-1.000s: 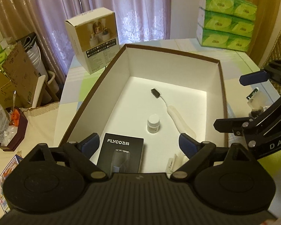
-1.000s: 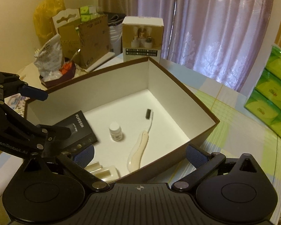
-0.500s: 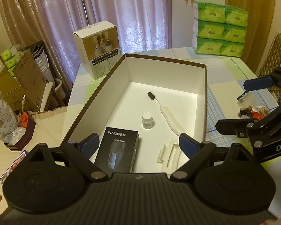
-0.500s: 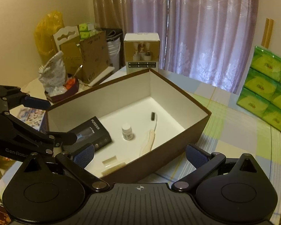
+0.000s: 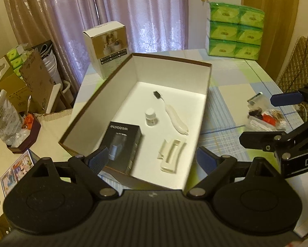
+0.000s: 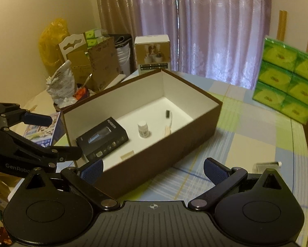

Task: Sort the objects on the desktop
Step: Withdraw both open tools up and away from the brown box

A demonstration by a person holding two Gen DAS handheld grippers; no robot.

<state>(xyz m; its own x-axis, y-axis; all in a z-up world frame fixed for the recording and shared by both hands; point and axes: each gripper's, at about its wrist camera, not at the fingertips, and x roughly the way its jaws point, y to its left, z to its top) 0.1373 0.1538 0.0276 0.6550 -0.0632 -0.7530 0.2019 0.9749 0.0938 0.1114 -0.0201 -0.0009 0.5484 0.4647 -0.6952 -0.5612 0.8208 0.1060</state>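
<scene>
**Both grippers empty above the table; 4 items lie in the open box**

The brown box (image 5: pixel 209 76) with white lining stands open on the checked tablecloth (image 5: pixel 236 78). Seen from the left wrist, its long axis runs from the near edge away toward the curtains.

Contents, left wrist view:
- Black shaver carton (image 5: pixel 123 144), flat in the near left corner, long axis roughly along the box's length, printed top end toward the far wall.
- Small white jar (image 5: pixel 151 118), upright, near the middle of the floor, just beside the toothbrush.
- White toothbrush (image 5: pixel 174 119), flat, lying on a diagonal: dark head toward the far end, thick handle toward the near right wall.
- White plastic tray (image 5: pixel 171 154), flat near the right wall at the near end, long axis slightly tilted from the box's.

The left gripper (image 5: pixel 152 158) hovers over the near end of the box, fingers spread wide, nothing between them. The right gripper (image 6: pixel 153 169) hangs outside the box over its near long wall, fingers likewise wide apart and empty.

On the cloth right of the box, well apart from it, lies a small clutter of loose items (image 5: pixel 263 115); too blurred to identify. A printed product carton (image 5: pixel 106 47) stands beside the box's far left corner. Green tissue packs (image 5: pixel 234 30) are stacked 3 high at the table's far side.
</scene>
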